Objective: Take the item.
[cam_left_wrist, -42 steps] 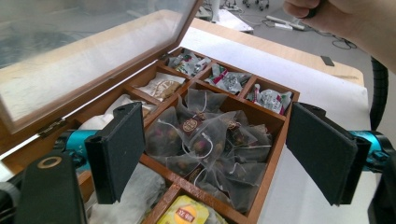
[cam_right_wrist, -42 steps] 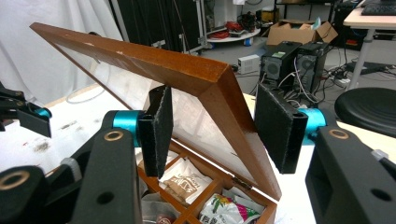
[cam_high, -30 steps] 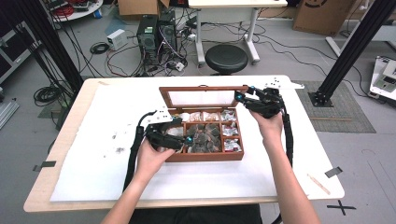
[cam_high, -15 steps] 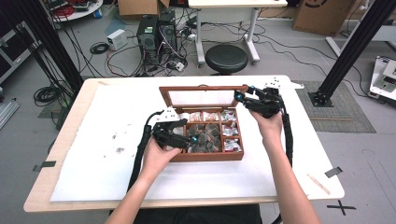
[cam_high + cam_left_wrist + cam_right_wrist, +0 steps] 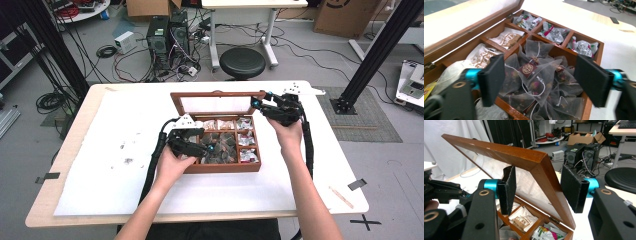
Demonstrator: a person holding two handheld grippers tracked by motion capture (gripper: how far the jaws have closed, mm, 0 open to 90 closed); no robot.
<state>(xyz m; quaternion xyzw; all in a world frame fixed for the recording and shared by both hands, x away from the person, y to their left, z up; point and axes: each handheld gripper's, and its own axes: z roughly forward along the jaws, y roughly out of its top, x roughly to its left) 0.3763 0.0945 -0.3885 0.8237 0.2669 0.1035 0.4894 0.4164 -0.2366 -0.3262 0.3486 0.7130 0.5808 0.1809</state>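
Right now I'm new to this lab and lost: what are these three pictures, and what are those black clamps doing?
A person at a white table holds a two-jaw tool in each hand. One picture looks down from above; the other two come from cameras riding on the tools. On the table stands a wooden box of tea, its lid raised. The right tool seems to grip the lid's edge, keeping it up. The left tool hovers open over the mesh tea bags; its jaws have just been closing, with bags between them, none pinched yet.
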